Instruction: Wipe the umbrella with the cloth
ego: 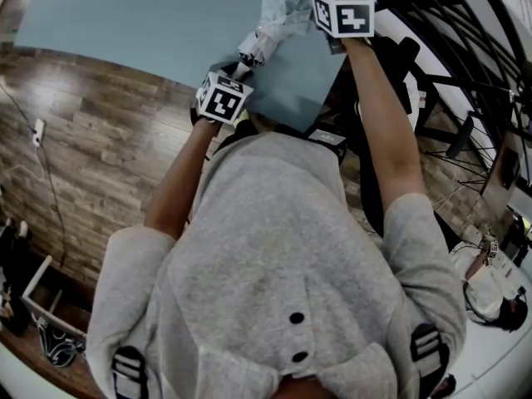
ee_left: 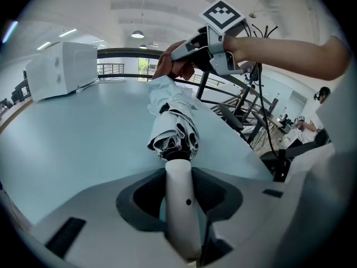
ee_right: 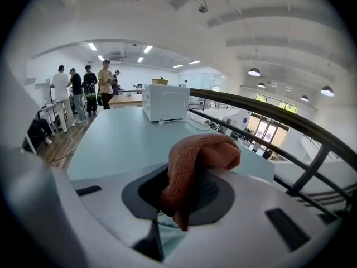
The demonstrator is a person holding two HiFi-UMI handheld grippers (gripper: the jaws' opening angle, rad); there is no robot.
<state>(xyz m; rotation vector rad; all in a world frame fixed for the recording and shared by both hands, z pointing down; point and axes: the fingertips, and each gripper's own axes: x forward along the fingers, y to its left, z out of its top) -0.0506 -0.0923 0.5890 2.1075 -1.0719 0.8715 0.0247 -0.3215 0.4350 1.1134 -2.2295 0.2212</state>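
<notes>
A folded pale umbrella point(ee_left: 174, 124) sticks out from my left gripper point(ee_left: 181, 197), which is shut on its white cylindrical handle point(ee_left: 182, 205). In the head view the umbrella point(ego: 270, 25) slants over the light blue table point(ego: 133, 23) between my left gripper point(ego: 223, 98) and my right gripper point(ego: 343, 12). A rust-red cloth point(ee_right: 192, 166) hangs folded in my right gripper point(ee_right: 184, 197), shut on it. In the left gripper view the right gripper point(ee_left: 206, 52) is held at the umbrella's far tip, with the cloth point(ee_left: 167, 66) against the fabric there.
A white microwave point(ee_right: 165, 102) stands at the far end of the table, also visible as the microwave point(ee_left: 61, 68) at left. A dark railing point(ee_right: 268, 116) runs along the table's right side. Several people point(ee_right: 83, 91) stand at the back left. Wood floor point(ego: 91, 148) lies to the left.
</notes>
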